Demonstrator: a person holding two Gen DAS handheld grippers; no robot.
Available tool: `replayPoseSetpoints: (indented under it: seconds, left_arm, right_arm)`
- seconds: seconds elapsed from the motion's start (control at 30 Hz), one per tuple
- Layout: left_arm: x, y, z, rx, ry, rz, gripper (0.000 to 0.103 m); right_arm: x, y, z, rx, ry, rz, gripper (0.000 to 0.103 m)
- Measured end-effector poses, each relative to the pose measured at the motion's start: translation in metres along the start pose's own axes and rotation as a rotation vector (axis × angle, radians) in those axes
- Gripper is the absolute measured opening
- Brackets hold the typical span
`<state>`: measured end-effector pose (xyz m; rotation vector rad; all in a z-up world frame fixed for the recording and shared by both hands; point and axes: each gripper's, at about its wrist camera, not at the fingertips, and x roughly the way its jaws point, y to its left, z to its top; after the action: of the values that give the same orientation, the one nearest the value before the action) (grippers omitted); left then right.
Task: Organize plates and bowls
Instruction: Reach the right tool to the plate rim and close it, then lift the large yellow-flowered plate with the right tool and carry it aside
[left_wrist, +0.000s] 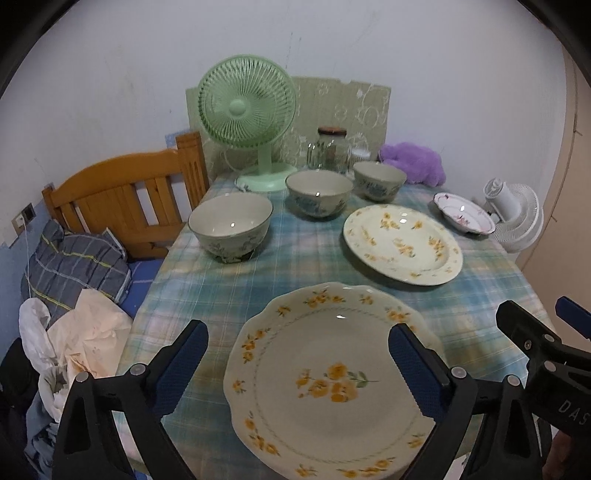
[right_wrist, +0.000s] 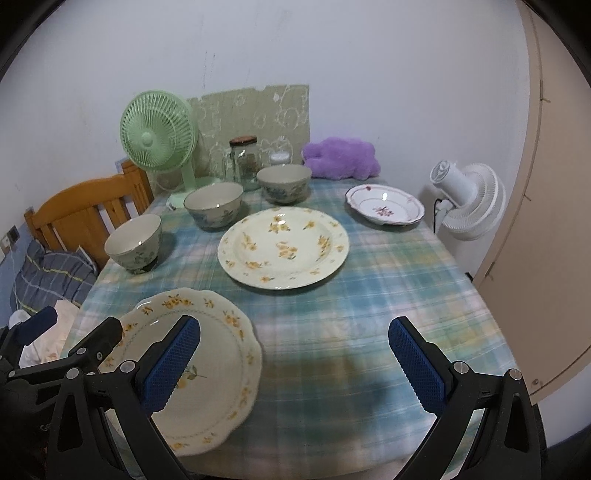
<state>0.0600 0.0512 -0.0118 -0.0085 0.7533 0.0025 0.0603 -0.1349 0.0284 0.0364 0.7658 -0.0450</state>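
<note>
On the plaid tablecloth (left_wrist: 229, 284) lie a scalloped plate with yellow flowers (left_wrist: 328, 384) (right_wrist: 207, 369) at the near edge, a round yellow-flowered plate (left_wrist: 402, 243) (right_wrist: 284, 247) in the middle, and a small pink-flowered plate (left_wrist: 463, 212) (right_wrist: 384, 203) at the far right. Three bowls stand in a row at the back left: (left_wrist: 231, 227) (right_wrist: 135, 243), (left_wrist: 319, 194) (right_wrist: 214, 205), (left_wrist: 378, 181) (right_wrist: 284, 182). My left gripper (left_wrist: 299, 358) is open above the scalloped plate. My right gripper (right_wrist: 295, 354) is open, over bare cloth to that plate's right.
A green fan (left_wrist: 247, 107), a glass jar (left_wrist: 330, 149) and a purple plush (left_wrist: 413, 162) stand along the back wall. A white fan (right_wrist: 465, 201) stands off the table's right side. A wooden bed frame (left_wrist: 122, 199) and bedding lie to the left.
</note>
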Motion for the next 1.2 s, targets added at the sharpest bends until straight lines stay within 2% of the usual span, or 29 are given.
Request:
replayPoseSetpoints:
  seconds: [0.3, 0.67, 0.9, 1.2]
  left_arm:
    - [0.040, 0.019, -0.008, -0.012, 0.123, -0.002, 0.094]
    - [0.083, 0.030, -0.025, -0.004, 0.279, -0.042, 0.076]
    - [0.096, 0.029, -0.027, 0.021, 0.326, -0.044, 0.072]
    - [0.104, 0.032, -0.026, 0.047, 0.359, -0.077, 0.071]
  right_arm:
    - [0.042, 0.026, -0.003, -0.014, 0.103, -0.002, 0.098]
    - [0.089, 0.048, -0.022, -0.020, 0.242, 0.032, 0.082]
    - [0.108, 0.056, -0.030, -0.010, 0.309, 0.044, 0.071]
    - [0.124, 0.064, -0.037, -0.029, 0.373, -0.027, 0.068]
